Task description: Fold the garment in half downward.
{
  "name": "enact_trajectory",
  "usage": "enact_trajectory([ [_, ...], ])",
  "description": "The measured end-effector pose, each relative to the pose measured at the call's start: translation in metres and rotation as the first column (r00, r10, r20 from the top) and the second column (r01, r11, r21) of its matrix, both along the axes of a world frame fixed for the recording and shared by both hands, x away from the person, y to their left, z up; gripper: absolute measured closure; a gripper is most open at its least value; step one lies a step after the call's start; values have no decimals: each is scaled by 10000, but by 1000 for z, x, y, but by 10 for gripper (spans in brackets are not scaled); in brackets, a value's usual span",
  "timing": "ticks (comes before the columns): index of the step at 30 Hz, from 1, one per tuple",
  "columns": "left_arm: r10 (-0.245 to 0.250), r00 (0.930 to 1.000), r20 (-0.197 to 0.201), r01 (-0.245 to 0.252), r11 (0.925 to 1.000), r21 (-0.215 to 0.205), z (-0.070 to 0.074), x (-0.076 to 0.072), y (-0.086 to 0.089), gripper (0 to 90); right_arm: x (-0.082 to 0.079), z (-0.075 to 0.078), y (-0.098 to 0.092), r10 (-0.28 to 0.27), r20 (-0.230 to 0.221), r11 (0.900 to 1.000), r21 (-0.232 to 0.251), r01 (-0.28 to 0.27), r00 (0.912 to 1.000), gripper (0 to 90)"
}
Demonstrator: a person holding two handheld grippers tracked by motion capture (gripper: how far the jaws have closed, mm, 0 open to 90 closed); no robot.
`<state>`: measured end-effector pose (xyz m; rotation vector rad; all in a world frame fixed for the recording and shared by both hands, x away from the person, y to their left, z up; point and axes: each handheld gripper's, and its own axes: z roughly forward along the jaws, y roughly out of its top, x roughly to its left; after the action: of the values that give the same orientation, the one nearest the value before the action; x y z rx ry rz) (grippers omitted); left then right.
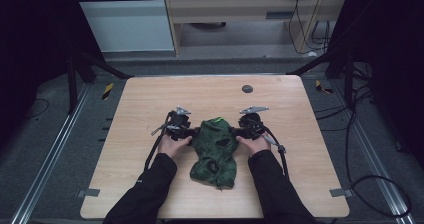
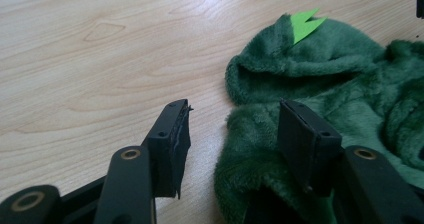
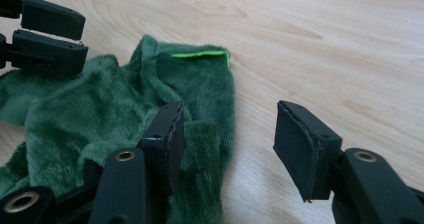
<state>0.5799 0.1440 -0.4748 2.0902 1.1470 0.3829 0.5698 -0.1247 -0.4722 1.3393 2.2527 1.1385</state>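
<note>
A dark green fuzzy garment [image 1: 215,151] lies crumpled at the middle of the wooden table [image 1: 150,109], with a bright green spike [image 2: 304,24] on its hood end. My left gripper [image 1: 194,131] sits at the garment's left edge, open. In the left gripper view its jaws straddle the fabric's edge [image 2: 250,149]: one over bare wood, the other over the plush. My right gripper [image 1: 235,131] is at the garment's right edge, also open [image 3: 227,139]. One of its jaws rests over the green plush [image 3: 100,114] and the other over wood. Nothing is clamped.
A small dark round disc [image 1: 247,89] lies near the table's far edge. Grey tape tabs [image 1: 89,192] mark the front corners. Cables [image 1: 372,184] trail on the floor at the right. Metal frame bars [image 1: 100,66] stand behind the table.
</note>
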Motion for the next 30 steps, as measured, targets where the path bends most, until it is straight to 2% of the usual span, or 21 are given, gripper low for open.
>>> enact_trajectory([
  [6,-25,9992,-406,26,10000,17,-9,1,0,499,2,-8,2,122,-334,9997,-189,-128,9994,472],
  [12,-52,9976,-685,54,10000,20,-14,0,0,570,2,-15,4,239,-717,9991,-333,-264,9971,523],
  [30,-175,9972,-722,193,9995,243,-14,-5,-8,829,-1,-19,9,612,-1103,9970,-414,-661,9920,826],
])
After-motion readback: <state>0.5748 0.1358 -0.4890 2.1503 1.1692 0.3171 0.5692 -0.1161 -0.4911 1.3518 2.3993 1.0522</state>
